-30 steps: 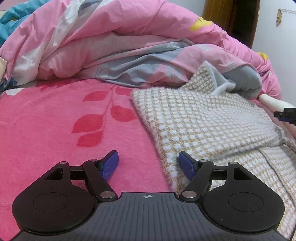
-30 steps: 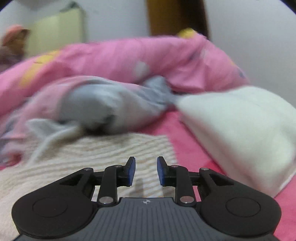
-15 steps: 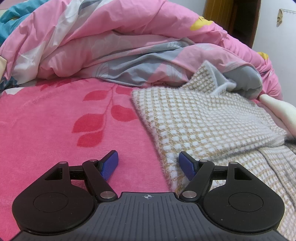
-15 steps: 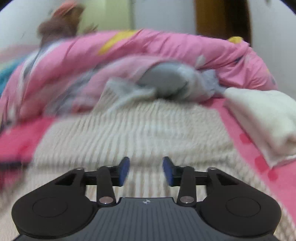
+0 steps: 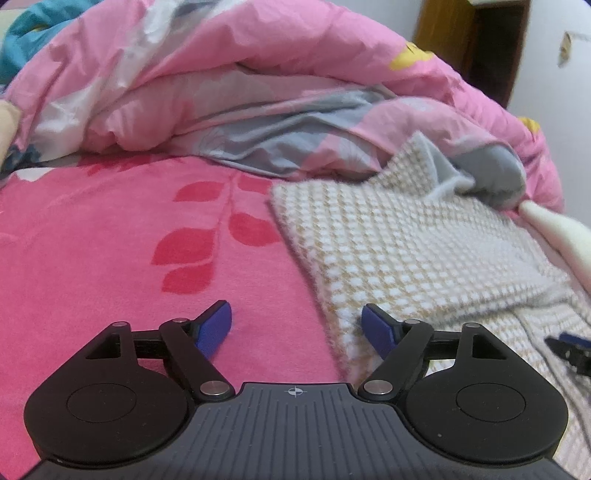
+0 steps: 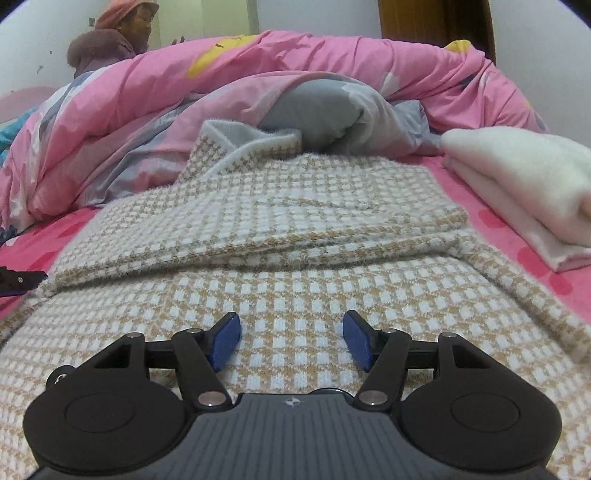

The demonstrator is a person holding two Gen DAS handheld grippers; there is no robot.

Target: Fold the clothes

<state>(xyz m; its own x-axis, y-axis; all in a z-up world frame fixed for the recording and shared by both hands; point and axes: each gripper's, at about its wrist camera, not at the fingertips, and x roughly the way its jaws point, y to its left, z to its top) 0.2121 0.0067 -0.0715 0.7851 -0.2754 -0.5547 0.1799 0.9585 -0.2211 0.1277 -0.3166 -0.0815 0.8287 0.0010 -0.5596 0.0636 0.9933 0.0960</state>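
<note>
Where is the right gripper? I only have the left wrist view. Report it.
Observer: The right gripper is over the checked sweater, with its fingers open and nothing between them.
Operator: Tell me what the white thing at my right edge is.
Observer: A folded white cloth, lying on the pink bedsheet to the right of the sweater.
Operator: Check behind the duvet.
Observer: A person in a pink hat is behind the pink duvet.

White wall (image 6: 314,14), brown wooden door (image 5: 476,40), pink leaf-print bedsheet (image 5: 110,258).
</note>
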